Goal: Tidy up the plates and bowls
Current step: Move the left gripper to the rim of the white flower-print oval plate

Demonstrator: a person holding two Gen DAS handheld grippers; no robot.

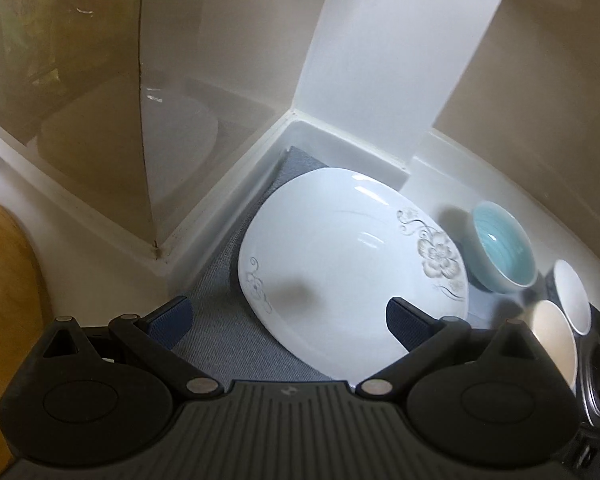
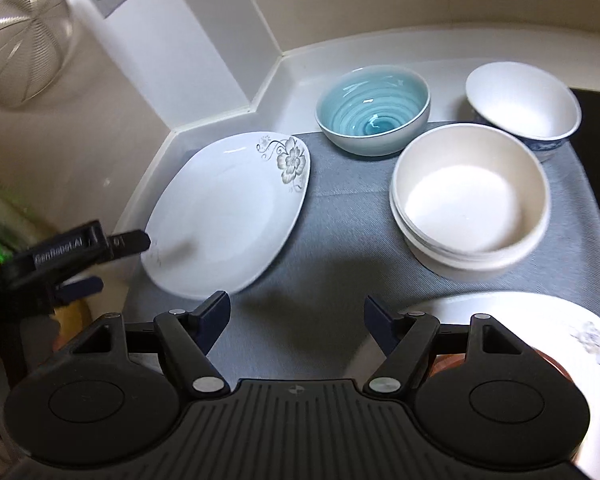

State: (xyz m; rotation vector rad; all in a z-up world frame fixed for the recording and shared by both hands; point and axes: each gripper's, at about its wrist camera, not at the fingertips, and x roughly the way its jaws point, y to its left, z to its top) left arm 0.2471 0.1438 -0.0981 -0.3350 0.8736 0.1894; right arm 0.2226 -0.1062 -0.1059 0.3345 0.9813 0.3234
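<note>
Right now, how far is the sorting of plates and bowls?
Done: nothing looks stacked except perhaps the layered cream bowl. In hand: nothing; both tongs, left and right, are open and empty. Left: white flowered plate, turquoise ceramic bowl, blue-patterned white bowl, second flowered plate.

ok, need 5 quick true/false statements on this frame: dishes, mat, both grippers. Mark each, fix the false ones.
1. The white floral-print plate lies on the grey cloth mat. True.
2. The teal swirl-glazed bowl holds food. False: it is empty.
3. The right gripper is clamped on a bowl. False: its jaws are open, with nothing between them.
4. The left gripper is open, with the floral plate's near edge between its fingers. True.
5. The blue-patterned white bowl is stacked inside the plain white bowl. False: they stand side by side.
</note>
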